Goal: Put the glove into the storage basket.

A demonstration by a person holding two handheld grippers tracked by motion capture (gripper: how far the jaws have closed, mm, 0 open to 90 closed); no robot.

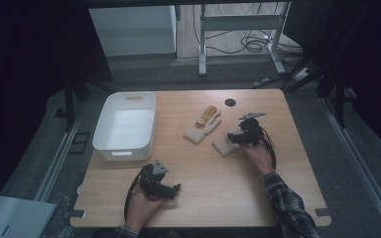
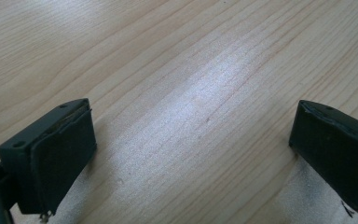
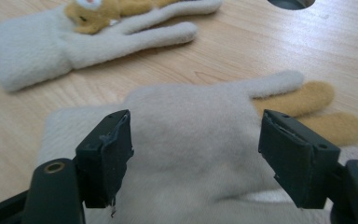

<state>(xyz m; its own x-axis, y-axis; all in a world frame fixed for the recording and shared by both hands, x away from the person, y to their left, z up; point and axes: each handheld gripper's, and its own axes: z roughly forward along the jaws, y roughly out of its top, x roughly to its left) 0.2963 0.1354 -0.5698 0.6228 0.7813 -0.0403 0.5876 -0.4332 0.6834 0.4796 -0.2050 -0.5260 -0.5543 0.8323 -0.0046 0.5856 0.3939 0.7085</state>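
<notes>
The near glove (image 3: 186, 140), a cream fleece glove with tan fingers, lies flat on the wood-grain bench (image 1: 213, 198) right of its middle. The right gripper (image 3: 196, 149) hangs over its cuff, jaws wide apart and not pressing on it. Just beyond lies a second glove (image 1: 203, 124) with a tan figure on its back, close to a round dark hole (image 1: 230, 102) by the far edge. A white plastic bin (image 1: 125, 126) sits at the far left corner. The left gripper (image 2: 191, 154) rests wide and empty over bare wood near the front edge.

Two black jaws of the left gripper (image 2: 193, 154) rise from the lower left and lower right corners, standing wide apart (nothing between them) over the pale wooden tabletop (image 2: 182, 70).
</notes>
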